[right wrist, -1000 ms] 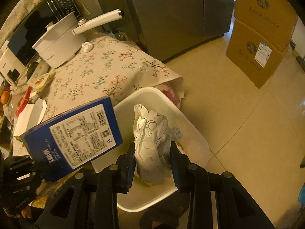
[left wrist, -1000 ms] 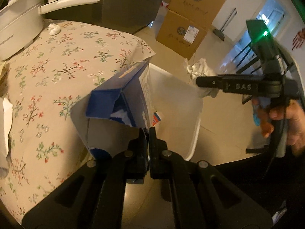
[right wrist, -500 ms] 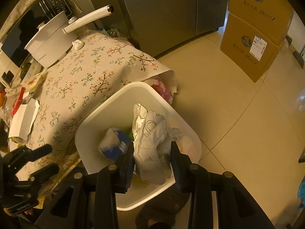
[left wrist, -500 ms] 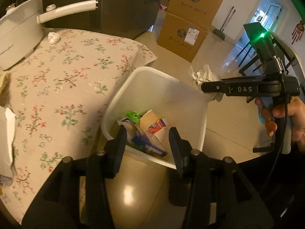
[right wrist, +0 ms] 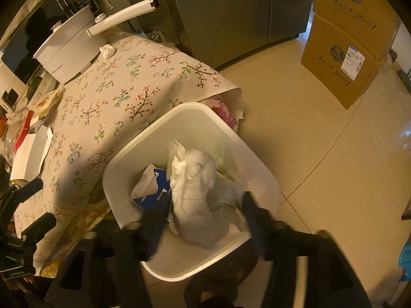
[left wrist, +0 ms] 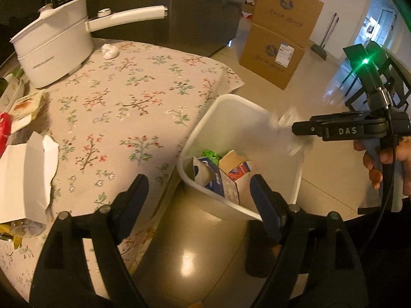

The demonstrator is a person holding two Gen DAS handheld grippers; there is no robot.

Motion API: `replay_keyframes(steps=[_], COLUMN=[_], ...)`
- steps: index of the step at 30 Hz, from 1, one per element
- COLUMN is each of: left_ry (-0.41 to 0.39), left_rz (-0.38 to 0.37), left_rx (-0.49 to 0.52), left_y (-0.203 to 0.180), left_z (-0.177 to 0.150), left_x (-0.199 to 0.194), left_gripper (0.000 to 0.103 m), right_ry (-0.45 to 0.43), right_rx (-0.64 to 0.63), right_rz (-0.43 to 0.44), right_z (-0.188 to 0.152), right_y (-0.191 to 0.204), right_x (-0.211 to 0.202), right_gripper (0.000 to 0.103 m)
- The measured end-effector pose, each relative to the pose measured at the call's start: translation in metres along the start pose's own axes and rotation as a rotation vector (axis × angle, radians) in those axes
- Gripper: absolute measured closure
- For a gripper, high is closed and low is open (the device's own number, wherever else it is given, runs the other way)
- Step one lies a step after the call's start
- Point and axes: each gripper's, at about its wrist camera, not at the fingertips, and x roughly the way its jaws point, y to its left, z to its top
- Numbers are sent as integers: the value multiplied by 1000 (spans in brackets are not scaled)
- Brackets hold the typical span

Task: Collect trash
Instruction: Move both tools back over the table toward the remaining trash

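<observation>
Hovering over the white trash bin [right wrist: 123, 169], the right gripper [right wrist: 203, 220] had its fingers spread, the crumpled paper wad [right wrist: 195, 192] loose between them, apparently dropping. The left gripper [left wrist: 197, 192] was spread and empty. The wad looked light and soft; pinching its bulky middle would hold it.

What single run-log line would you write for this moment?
left gripper: open, empty | right gripper: open, crumpled paper dropping into bin | blue carton: in bin | torn white box: on table
</observation>
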Motion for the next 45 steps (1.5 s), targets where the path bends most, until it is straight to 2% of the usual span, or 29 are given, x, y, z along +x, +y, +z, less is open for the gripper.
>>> replay_keyframes(steps=[3, 13, 15, 19, 23, 27, 34, 45], left_ry=[7, 14, 11, -1, -39, -41, -40, -63], left_rz=[11, 26, 33, 63, 143, 172, 217, 300], left_rx=[-15, -42, -43, -46, -62, -91, -171, -312], left_y=[6, 15, 17, 23, 32, 48, 84, 164], left_z=[-2, -8, -9, -11, -14, -20, -34, -60], left_x=[0, -4, -6, -10, -20, -30, -52, -101], left_gripper=[21, 16, 15, 3, 1, 1, 1, 1], right_ry=[-4, -19, -25, -42, -72, -103, -101, -106], right_rx=[9, -17, -31, -62, -106, -172, -242, -264], right_rz=[5, -20, -31, -39, -47, -53, -56, -26], right_z=[1, 3, 3, 5, 6, 8, 8, 16], right_y=[2, 11, 14, 24, 38, 57, 87, 133], right_x=[-1, -5, -6, -9, -12, -16, -15, -13], right_gripper=[29, 24, 19, 16, 0, 0, 0, 0])
